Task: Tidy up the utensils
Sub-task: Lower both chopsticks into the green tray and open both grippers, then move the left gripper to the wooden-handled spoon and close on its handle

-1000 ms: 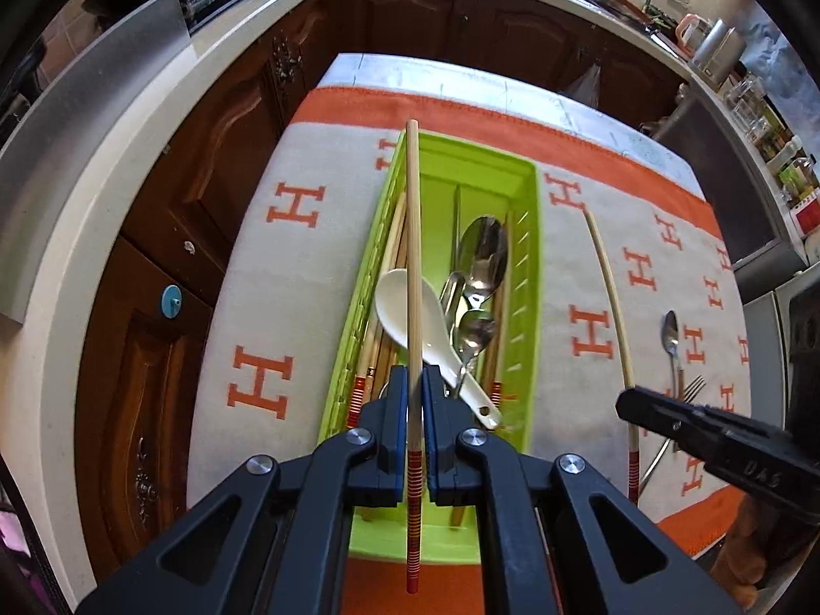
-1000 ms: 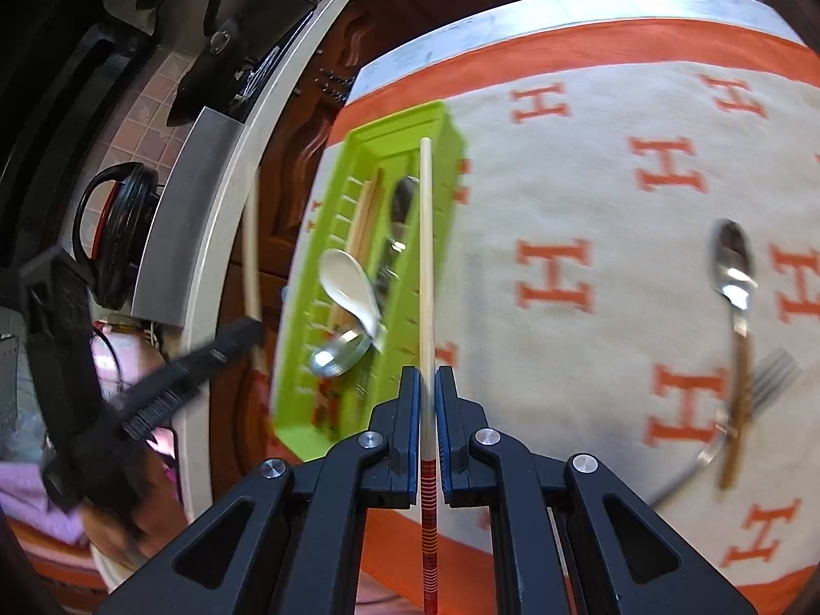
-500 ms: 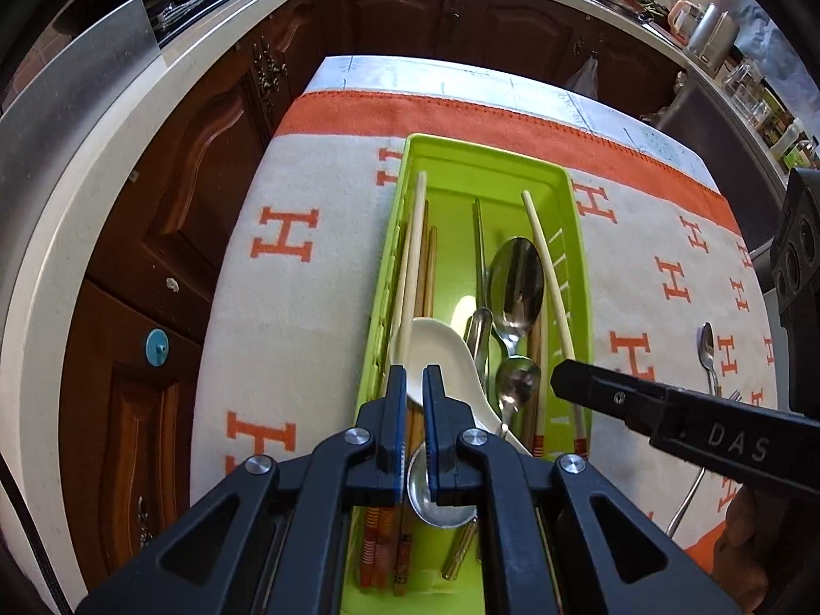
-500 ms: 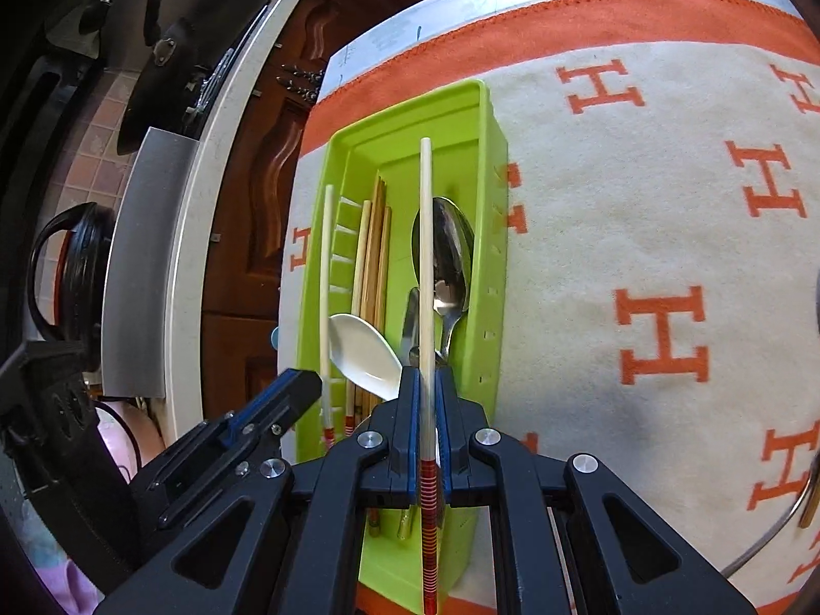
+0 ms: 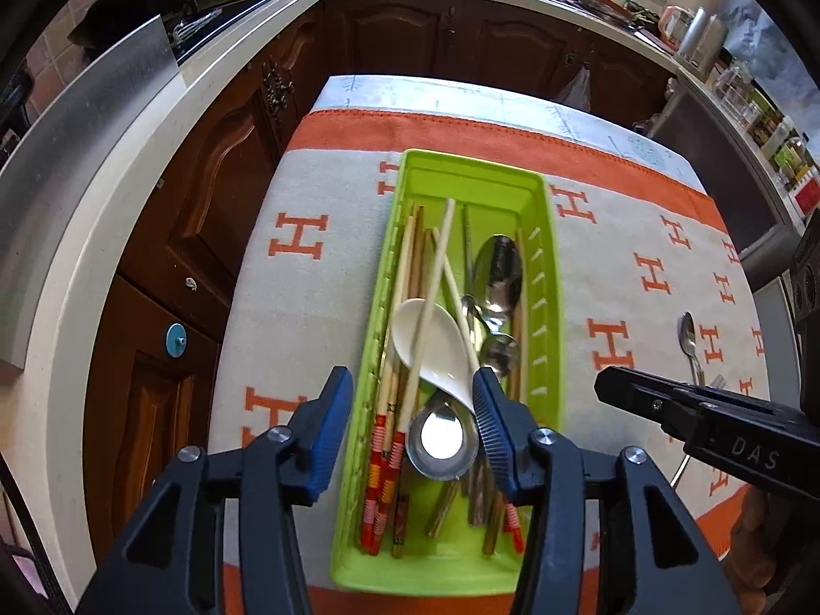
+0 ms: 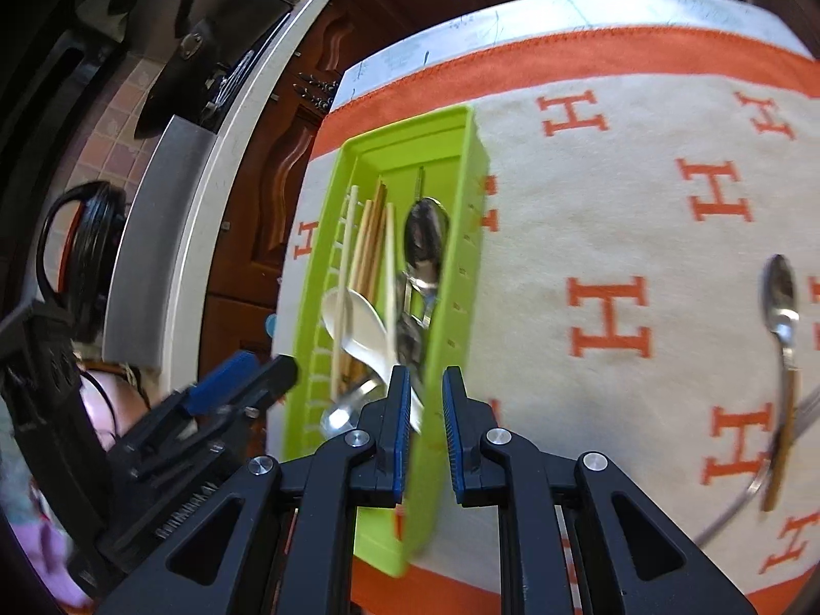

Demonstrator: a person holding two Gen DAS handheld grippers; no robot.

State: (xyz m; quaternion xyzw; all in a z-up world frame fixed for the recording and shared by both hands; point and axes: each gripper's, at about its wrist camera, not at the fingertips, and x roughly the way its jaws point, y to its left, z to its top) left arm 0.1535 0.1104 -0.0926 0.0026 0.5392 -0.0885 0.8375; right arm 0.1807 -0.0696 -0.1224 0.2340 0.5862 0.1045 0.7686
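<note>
A lime-green tray (image 5: pixel 546 277) is seen at the centre of the left wrist view, on a cream cloth (image 5: pixel 318 307) patterned with orange H letters and edged with an orange band. Pale wooden chopsticks (image 5: pixel 435 277) banded in red and yellow at their near ends are shown in it, with a white ceramic spoon (image 5: pixel 435 343) and shiny silver spoons (image 5: pixel 499 271). Black frames and blue pads are shown on the left gripper (image 5: pixel 412 430) and right gripper (image 6: pixel 426 425). Dark brown cabinets (image 5: pixel 215 195) are seen at upper left.
</note>
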